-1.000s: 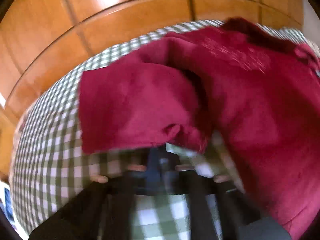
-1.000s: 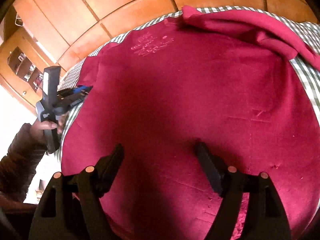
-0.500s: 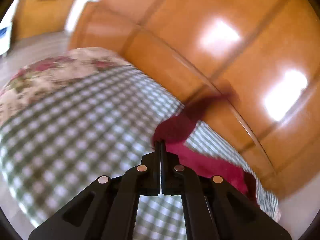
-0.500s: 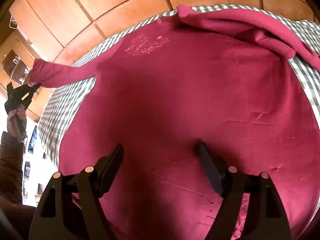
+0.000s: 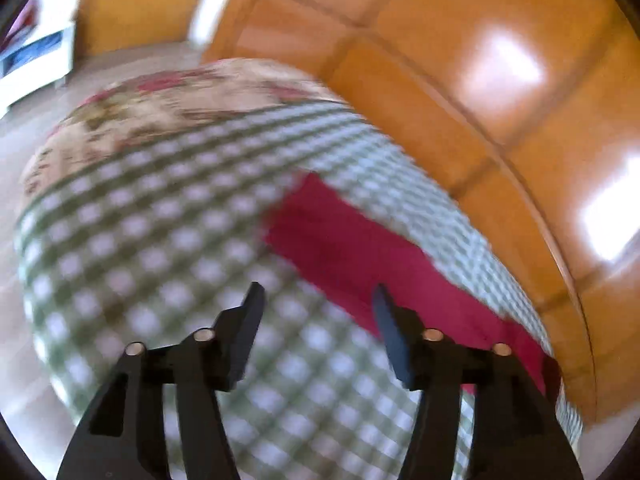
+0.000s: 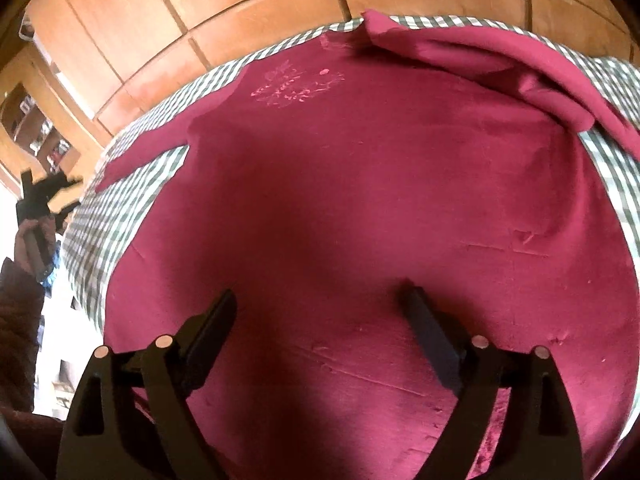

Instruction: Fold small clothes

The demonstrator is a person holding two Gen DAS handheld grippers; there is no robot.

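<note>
A dark red top [image 6: 360, 200] with pale stitching [image 6: 296, 88] near the neck lies spread on the green-checked cloth [image 6: 120, 208]. Its left sleeve [image 6: 152, 148] stretches flat out to the left; the other sleeve [image 6: 500, 64] lies rumpled at the far right. My right gripper [image 6: 320, 300] hovers over the body of the top, jaws opening, nothing between them. In the left wrist view the same stretched sleeve [image 5: 360, 248] lies just beyond my left gripper [image 5: 318, 300], whose jaws are opening and hold nothing. That left gripper [image 6: 44, 192] also shows at the far left edge.
Orange wooden panels [image 5: 480, 100] run close behind the checked surface [image 5: 160, 280]. A floral cloth [image 5: 160, 108] covers the far end in the left wrist view, with floor beyond. A hand in a dark sleeve [image 6: 20, 300] carries the left gripper.
The left gripper drew the sleeve out to the left, then let it go and opened; the sleeve now lies flat. The right gripper stayed in place with its jaws slightly wider.
</note>
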